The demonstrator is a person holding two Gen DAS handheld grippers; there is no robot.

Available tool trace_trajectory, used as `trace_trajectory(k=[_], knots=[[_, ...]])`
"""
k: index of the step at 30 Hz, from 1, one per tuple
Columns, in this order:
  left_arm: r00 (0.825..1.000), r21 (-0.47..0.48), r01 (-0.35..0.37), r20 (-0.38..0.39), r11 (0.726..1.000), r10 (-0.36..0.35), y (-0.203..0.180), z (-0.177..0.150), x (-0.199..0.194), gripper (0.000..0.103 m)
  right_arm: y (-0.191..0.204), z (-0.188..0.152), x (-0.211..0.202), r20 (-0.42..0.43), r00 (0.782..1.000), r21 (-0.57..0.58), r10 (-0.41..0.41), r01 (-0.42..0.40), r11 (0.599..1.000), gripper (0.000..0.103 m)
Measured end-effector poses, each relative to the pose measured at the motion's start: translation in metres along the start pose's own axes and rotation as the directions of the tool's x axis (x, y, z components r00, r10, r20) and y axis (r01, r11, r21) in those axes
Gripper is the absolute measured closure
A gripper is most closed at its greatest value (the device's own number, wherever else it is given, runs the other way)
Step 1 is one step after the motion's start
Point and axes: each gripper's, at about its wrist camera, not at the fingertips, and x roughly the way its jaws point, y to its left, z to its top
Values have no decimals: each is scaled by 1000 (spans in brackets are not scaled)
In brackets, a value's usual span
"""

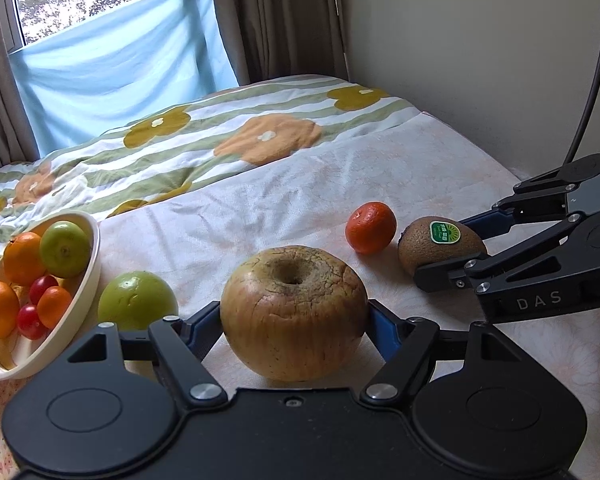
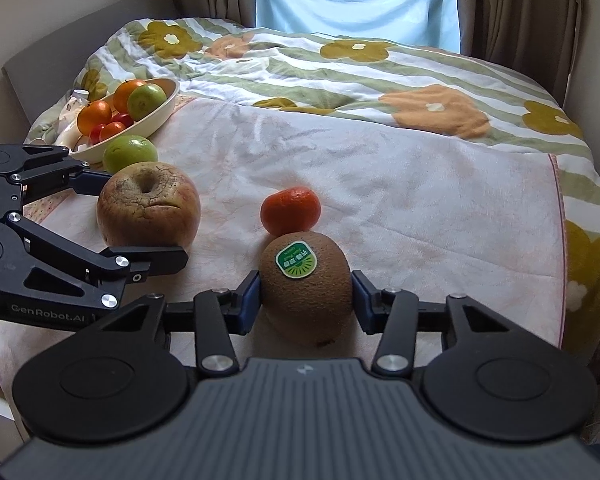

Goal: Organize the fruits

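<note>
- Left wrist view: bowl [image 1: 94,264] already holds several fruits; four left on the bed [image 1: 260,200].
- Apple [image 1: 294,312] sits between left gripper [image 1: 294,320] pads, touching, apparently gripped.
- Green fruit [image 1: 137,300] beside bowl.
- Kiwi [image 2: 305,286] pinched in right gripper [image 2: 305,300].
- Tangerine [image 2: 290,211] just behind kiwi, free.

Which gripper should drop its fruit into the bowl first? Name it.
Left. The left gripper straddles the apple, and the bowl sits on its side; the right gripper, around the kiwi, is farther away.

Fuzzy matt kiwi [image 2: 306,288], wrinkled apple [image 1: 294,312], glossy bowl [image 1: 86,276], cloth sheet [image 1: 260,208].
</note>
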Motion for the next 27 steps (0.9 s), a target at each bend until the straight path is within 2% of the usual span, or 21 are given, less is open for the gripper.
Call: trace_trajectory(k=[15, 27], knots=[[996, -70, -67, 56, 995, 71, 4, 3, -44, 24, 17, 15, -37, 54, 998, -21, 12, -11, 1000, 42], [978, -179, -144, 122, 973, 168, 29, 13, -113, 24, 49, 58, -82, 117, 992, -56, 54, -48, 997, 42]])
